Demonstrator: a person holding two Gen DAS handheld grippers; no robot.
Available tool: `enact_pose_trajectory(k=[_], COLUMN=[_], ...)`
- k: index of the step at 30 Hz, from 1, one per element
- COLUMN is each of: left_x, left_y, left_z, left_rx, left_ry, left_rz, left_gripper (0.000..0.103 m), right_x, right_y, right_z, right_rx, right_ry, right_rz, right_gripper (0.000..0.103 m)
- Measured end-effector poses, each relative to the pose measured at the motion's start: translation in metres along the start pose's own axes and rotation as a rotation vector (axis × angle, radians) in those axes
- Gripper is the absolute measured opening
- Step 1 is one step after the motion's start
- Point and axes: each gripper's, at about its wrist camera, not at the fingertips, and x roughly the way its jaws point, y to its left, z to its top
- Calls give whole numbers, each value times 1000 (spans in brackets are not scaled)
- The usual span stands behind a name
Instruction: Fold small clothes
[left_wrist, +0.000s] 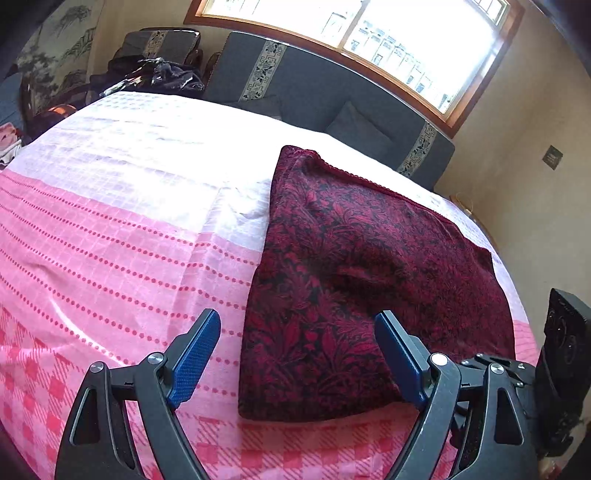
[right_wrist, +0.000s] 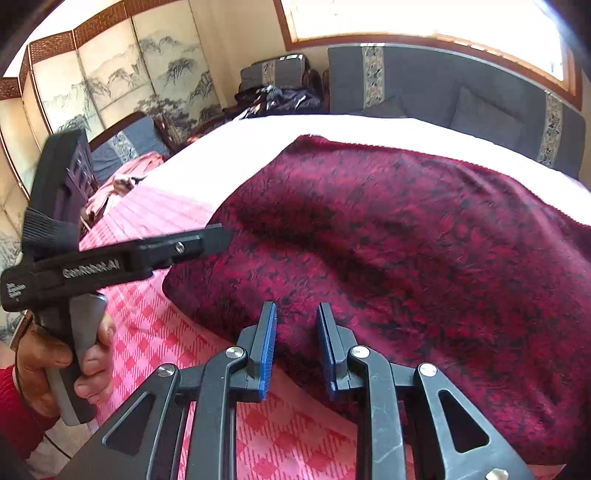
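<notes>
Left wrist view: left gripper (left_wrist: 297, 321) jaws wide apart, nothing between the pads; near left corner of the dark red patterned cloth (left_wrist: 354, 280) lies under the gap, right finger over the fabric. Cloth lies flat on the pink checked bedspread (left_wrist: 110, 266), toward its right side. Right wrist view: right gripper (right_wrist: 297, 314) jaws narrowed to a small gap, nothing visibly pinched, tips above the cloth's near edge. A hand (right_wrist: 55, 365) grips the left gripper's handle at the left.

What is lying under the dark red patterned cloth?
The dark red patterned cloth lies on the pink and white bedcover. Whether anything else is beneath it cannot be seen; the cloth covers that area.
</notes>
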Motion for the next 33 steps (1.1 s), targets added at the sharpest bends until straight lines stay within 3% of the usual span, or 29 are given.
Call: enact_pose_trajectory(k=[2, 5, 9, 12, 14, 17, 19, 23, 25, 33], left_x=[-7, -11, -15, -13, -9, 6, 16, 43, 57, 91], left_y=[5, 12, 12, 11, 11, 9, 11, 25, 31, 34], left_z=[-5, -5, -4, 4, 10, 20, 26, 42, 51, 92], left_rx=[17, 9, 7, 6, 6, 50, 65, -4, -23, 43], left_ry=[-2, 14, 9, 19, 31, 70, 91, 183, 218, 280], left_rz=[18, 11, 3, -23, -51, -64, -46, -187, -242, -416], left_gripper=[85, 85, 85, 85, 85, 85, 85, 85, 85, 85], right_x=[-1, -10, -25, -3, 23, 1, -26, -70, -84, -104], right_y=[6, -3, 6, 19, 27, 20, 13, -18, -42, -120], right_z=[-5, 1, 14, 23, 16, 14, 6, -18, -28, -53], right_rx=[-40, 25, 4, -32, -69, -27, -20, 2, 40, 253], right_ry=[-39, -53, -130, -83, 25, -42, -138, -245, -275, -325], right_rz=[-21, 37, 33, 53, 43, 78, 78, -18, -60, -145], right_gripper=[23, 22, 22, 22, 26, 26, 26, 39, 41, 52])
